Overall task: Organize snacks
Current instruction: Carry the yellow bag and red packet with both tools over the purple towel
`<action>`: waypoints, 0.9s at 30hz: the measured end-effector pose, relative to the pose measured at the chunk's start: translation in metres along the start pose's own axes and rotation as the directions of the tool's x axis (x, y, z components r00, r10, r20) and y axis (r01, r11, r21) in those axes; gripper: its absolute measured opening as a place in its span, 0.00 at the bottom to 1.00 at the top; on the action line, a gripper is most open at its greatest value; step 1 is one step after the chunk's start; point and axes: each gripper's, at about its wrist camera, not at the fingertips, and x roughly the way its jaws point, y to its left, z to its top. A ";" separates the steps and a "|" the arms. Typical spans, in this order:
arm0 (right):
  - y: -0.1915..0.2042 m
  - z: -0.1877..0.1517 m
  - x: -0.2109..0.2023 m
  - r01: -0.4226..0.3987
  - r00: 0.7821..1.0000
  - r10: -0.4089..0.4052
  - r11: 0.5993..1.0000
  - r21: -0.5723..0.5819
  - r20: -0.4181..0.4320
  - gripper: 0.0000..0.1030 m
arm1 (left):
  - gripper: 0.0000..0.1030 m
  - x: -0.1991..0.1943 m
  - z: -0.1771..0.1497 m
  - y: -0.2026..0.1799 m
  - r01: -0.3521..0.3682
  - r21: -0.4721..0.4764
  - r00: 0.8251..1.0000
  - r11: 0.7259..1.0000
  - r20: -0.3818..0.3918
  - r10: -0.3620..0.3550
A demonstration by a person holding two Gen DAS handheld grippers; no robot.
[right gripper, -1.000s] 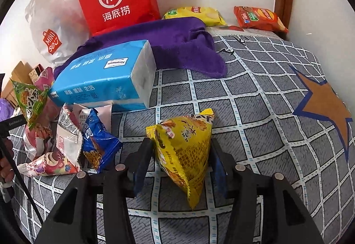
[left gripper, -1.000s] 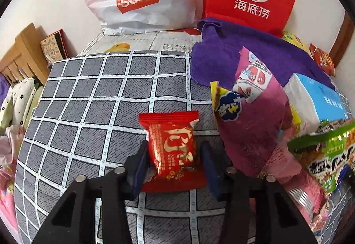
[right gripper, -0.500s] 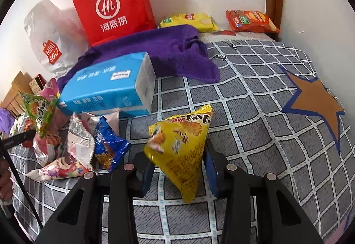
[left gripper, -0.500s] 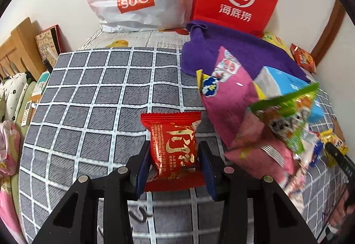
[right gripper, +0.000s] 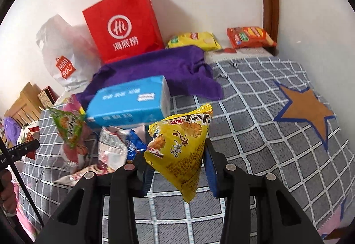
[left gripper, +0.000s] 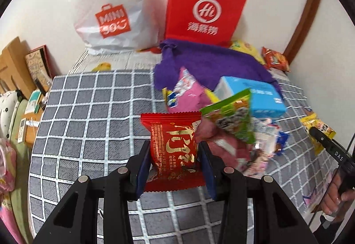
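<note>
My left gripper [left gripper: 174, 162] is shut on a red snack packet [left gripper: 173, 148] with gold lettering and holds it above the grey checked bedspread [left gripper: 88, 111]. My right gripper [right gripper: 177, 166] is shut on a yellow snack bag [right gripper: 179, 146] and holds it lifted off the bedspread [right gripper: 255, 122]. A pile of snacks lies between them: a green bag [left gripper: 233, 117], a pink bag [left gripper: 188, 93] and small mixed packets [right gripper: 111, 146]. The green bag also shows in the right wrist view [right gripper: 66, 126].
A blue tissue pack [right gripper: 128, 102] and a purple towel [right gripper: 159, 66] lie behind the pile. A red paper bag [right gripper: 122, 24] and a white Miniso bag [left gripper: 106, 13] stand against the wall. Yellow [right gripper: 195, 40] and orange [right gripper: 250, 36] chip bags lie at the far right.
Both grippers have risen and pulled back from the bedspread, each carrying its packet up with it. The left view has swung right, bringing the snack pile and the other hand into view.
</note>
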 end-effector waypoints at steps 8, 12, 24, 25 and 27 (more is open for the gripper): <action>0.030 0.020 -0.027 -0.040 0.999 0.041 0.997 -0.061 0.024 0.38 | 0.39 -0.018 0.019 -0.043 0.095 0.034 0.995 0.995 0.030 -0.096; 0.040 0.035 -0.033 -0.053 0.998 0.057 0.994 -0.098 0.039 0.38 | 0.39 -0.019 0.032 -0.064 0.112 0.061 0.993 0.992 0.038 -0.114; 0.068 0.105 -0.007 -0.101 0.993 0.109 0.981 -0.167 0.039 0.38 | 0.39 -0.006 0.095 -0.084 0.136 0.060 0.990 0.989 0.040 -0.138; 0.070 0.111 -0.002 -0.100 0.993 0.109 0.979 -0.177 0.042 0.38 | 0.39 -0.004 0.101 -0.083 0.130 0.058 0.990 0.990 0.041 -0.132; 0.073 0.122 0.005 -0.104 0.992 0.115 0.976 -0.192 0.047 0.38 | 0.39 0.001 0.113 -0.082 0.115 0.053 0.992 0.992 0.043 -0.117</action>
